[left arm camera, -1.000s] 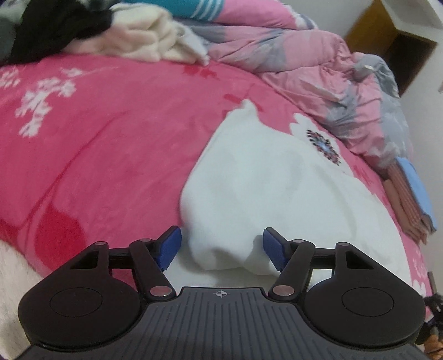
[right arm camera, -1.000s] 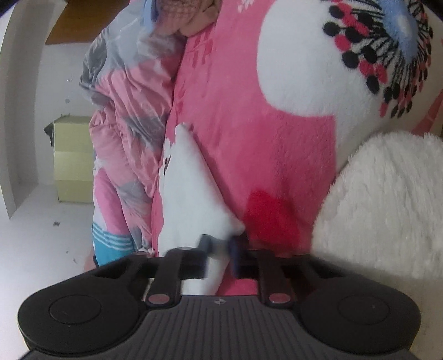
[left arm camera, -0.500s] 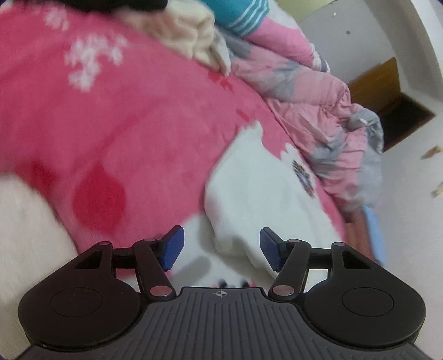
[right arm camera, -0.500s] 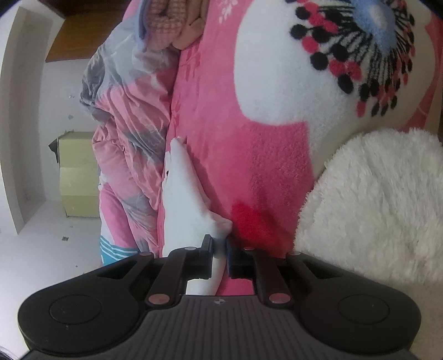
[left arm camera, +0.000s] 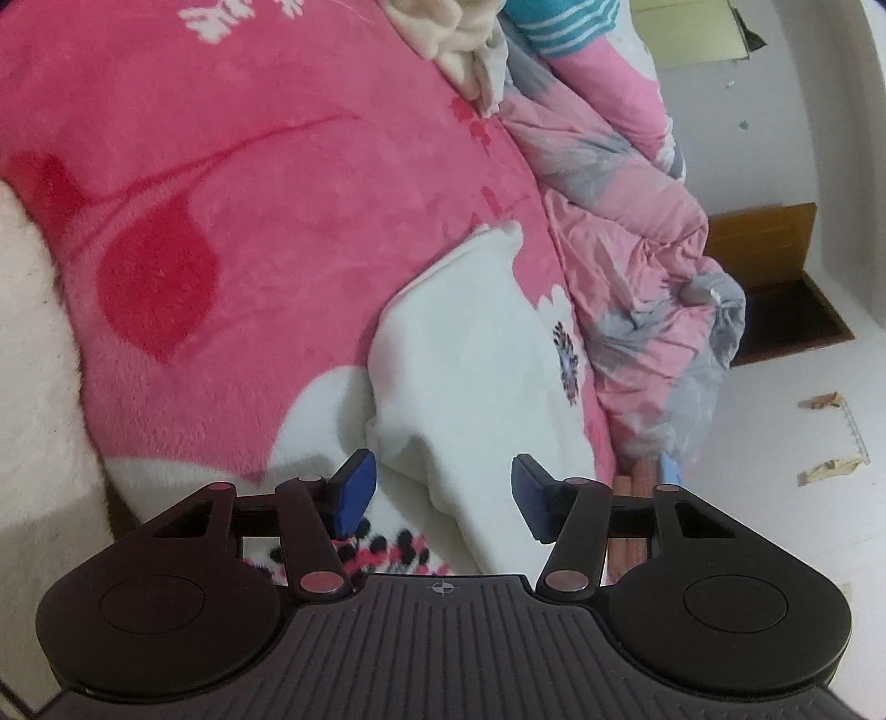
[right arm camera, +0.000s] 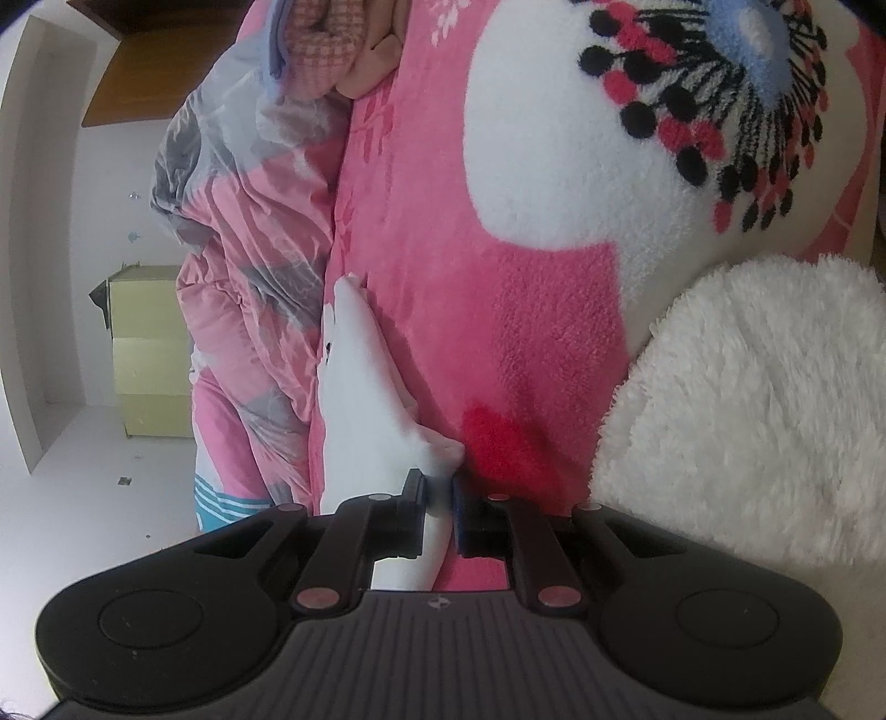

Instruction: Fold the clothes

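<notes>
A plain white soft garment (left arm camera: 470, 354) lies on the bed, spread over a fluffy pink fleece blanket (left arm camera: 266, 183) printed with big white flowers and red petals. The cloth runs from a narrow tip far up the blanket down to a wider, rumpled end close to the left tongs (left arm camera: 437, 495).

The left tongs hang just above that near end with their blue-padded fingers (left arm camera: 354, 490) set wide apart, one on either side of a fold of the white cloth, gripping nothing.

The right tongs (right arm camera: 440, 501) are pinched tight, with only a sliver of gap, and a corner of the white garment (right arm camera: 376, 421) is caught between the dark pads. From there the cloth stretches away along the blanket (right arm camera: 498, 332) towards its pointed far tip.

Beside the garment, along the bed's edge, a crumpled quilt in pink and grey shiny fabric (left arm camera: 637, 249) is heaped up. A shaggy white plush piece (right arm camera: 764, 421) lies on the blanket to the right of the right tongs, near them but apart from the garment. At the top of the left view sits a cream fleece bundle (left arm camera: 454, 39), next to a teal cloth with white stripes (left arm camera: 559, 27). A pale yellow cabinet (right arm camera: 149, 354) stands on the floor beyond the quilt.
</notes>
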A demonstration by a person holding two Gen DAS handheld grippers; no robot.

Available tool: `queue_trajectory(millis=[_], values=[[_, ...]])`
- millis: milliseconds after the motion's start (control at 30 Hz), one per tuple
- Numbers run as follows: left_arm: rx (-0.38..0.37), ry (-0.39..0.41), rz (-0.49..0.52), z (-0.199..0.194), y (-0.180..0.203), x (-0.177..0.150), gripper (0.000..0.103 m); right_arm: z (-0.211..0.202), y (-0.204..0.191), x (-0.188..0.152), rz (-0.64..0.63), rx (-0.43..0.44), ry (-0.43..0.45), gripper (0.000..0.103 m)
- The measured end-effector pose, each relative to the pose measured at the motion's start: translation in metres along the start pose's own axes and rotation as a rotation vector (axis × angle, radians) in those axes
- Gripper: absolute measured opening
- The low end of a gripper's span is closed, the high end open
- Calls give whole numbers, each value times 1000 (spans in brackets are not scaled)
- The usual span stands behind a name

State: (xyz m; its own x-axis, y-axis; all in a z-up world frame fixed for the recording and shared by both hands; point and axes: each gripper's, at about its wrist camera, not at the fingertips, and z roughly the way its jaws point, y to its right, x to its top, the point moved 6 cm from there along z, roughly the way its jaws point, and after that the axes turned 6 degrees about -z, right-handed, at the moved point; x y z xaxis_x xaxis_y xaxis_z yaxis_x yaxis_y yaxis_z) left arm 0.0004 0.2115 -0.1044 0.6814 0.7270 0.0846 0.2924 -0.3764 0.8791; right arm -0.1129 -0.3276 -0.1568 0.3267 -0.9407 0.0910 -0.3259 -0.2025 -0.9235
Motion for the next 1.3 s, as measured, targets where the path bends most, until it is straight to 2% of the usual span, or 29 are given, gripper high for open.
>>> queue_trajectory(millis=[133,367,400,467,500,567,600,667,700,767,800,867,933,967,1133,1300], values=[[9,-14,-15,11,5,1,54,0,0,1,-3,0,-3,11],[86,-21,-6,34,7,10,48,0,1,-1,0,7,1,11],[98,-16,10,36,8,11,44,0,2,-1,-1,9,1,11],[119,1,65,39,14,12,28,0,2,-1,-3,12,1,11],[121,6,91,39,17,12,11,0,2,-1,-3,14,2,11],[103,25,155,37,27,12,5,0,2,-1,-7,14,2,11],[53,44,203,31,37,11,4,0,1,-1,-8,14,2,11],[-60,91,300,13,55,6,3,0,1,-1,-12,12,3,11],[-77,106,334,7,56,5,3,0,0,-1,-13,12,4,11],[-57,113,368,4,45,4,3,0,1,-1,-12,14,4,11],[-30,98,355,7,32,5,4,0,1,-1,-12,15,2,11],[28,39,252,19,-4,9,5,1,1,0,-14,14,0,11],[-7,9,106,22,-28,14,9,1,1,0,-14,12,-3,11],[-29,20,82,18,-28,17,9,1,0,0,-14,10,-4,11],[-20,86,128,-5,-17,25,13,1,2,0,-12,16,-5,11],[7,207,169,-34,-10,35,15,-4,-1,1,-27,3,-4,12]])
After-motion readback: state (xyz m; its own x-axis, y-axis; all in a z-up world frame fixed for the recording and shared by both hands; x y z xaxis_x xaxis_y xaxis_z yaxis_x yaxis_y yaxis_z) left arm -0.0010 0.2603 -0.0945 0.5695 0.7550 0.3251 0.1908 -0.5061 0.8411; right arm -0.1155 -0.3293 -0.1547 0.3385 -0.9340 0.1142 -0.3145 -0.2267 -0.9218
